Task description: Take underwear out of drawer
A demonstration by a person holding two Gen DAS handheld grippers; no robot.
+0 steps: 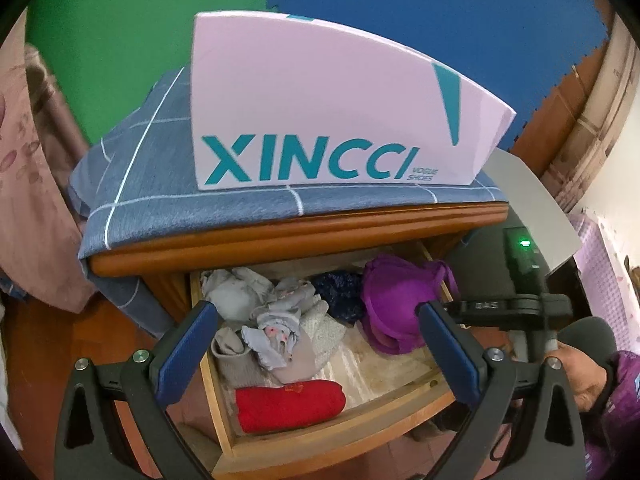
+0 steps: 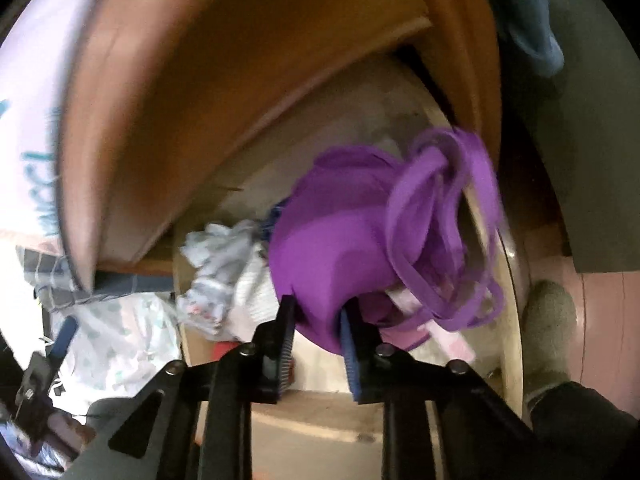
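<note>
The wooden drawer stands pulled open under a wooden cabinet. Inside lie a purple bra, a folded red garment, grey and white underwear and a dark blue piece. My left gripper is open and empty, held above the drawer. My right gripper is shut on the purple bra, whose straps hang loose to the right; its body reaches in from the right in the left wrist view. The right wrist view is blurred.
A pink XINCCI shoe box sits on a blue checked cloth on the cabinet top. Green and blue foam mats cover the wall behind. A socked foot stands right of the drawer. A dark device with a green light is at right.
</note>
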